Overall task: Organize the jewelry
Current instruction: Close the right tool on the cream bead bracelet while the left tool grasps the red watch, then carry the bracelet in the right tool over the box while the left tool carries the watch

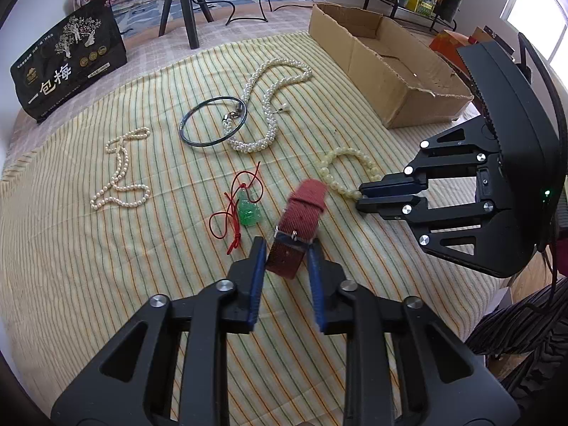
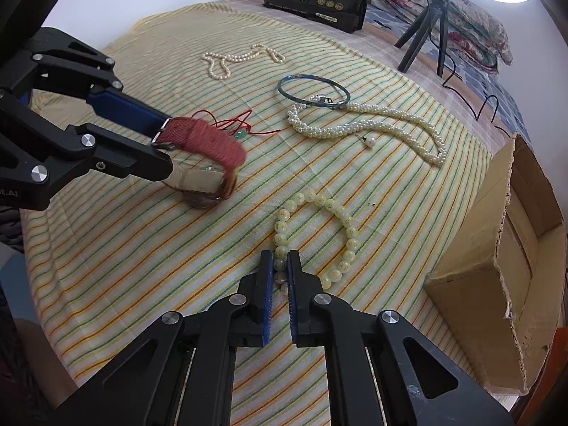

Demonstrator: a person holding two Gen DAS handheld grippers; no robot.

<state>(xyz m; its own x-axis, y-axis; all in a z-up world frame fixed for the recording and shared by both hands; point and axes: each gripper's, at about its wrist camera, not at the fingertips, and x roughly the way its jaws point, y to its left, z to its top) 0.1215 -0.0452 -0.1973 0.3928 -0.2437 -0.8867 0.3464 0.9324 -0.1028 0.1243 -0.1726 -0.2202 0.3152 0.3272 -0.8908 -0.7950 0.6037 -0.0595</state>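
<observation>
left gripper (image 1: pixel 285 248) clamped on red watch strap (image 1: pixel 300 213), strap lifted, blurred, hanging above striped cloth (image 1: pixel 106 266). right gripper (image 2: pixel 280 259) pinched on pale green bead bracelet (image 2: pixel 340 245), bracelet lying on cloth. landmark: cardboard box (image 1: pixel 383 67), open, at cloth edge. bead bracelet just beside box. thick pearl rope (image 1: pixel 262 106) near box, one end overlapping blue bangle (image 1: pixel 213 120). jade pendant on red cord (image 1: pixel 248 209) beyond watch from box. thin pearl strand (image 1: pixel 120 174) well apart from box. black bag (image 1: pixel 67 60) far side from box.
</observation>
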